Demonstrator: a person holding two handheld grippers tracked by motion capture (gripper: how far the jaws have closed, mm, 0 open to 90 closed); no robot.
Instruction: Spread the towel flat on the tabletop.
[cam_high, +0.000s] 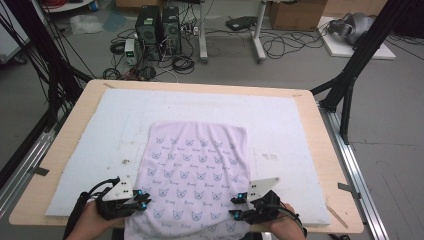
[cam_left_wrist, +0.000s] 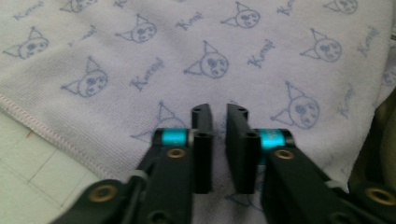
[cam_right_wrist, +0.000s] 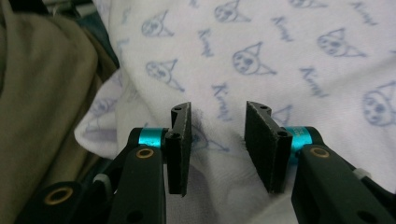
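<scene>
A pale lilac towel (cam_high: 195, 160) printed with blue cat faces lies flat on the white mat (cam_high: 90, 150), its near end hanging over the table's front edge. My left gripper (cam_high: 145, 199) rests over the towel's near left edge. In the left gripper view its jaws (cam_left_wrist: 218, 109) stand a narrow gap apart above the towel (cam_left_wrist: 233, 46), with nothing pinched. My right gripper (cam_high: 235, 207) is at the towel's near right edge. In the right gripper view it (cam_right_wrist: 218, 108) stands open over the rumpled towel (cam_right_wrist: 280, 46), with no cloth between the pads.
The wooden table (cam_high: 320, 150) carries the white mat under the towel. Olive clothing (cam_right_wrist: 42, 93) of the person shows left of the right gripper. Computer towers (cam_high: 157, 27), cables and boxes sit on the floor beyond the table.
</scene>
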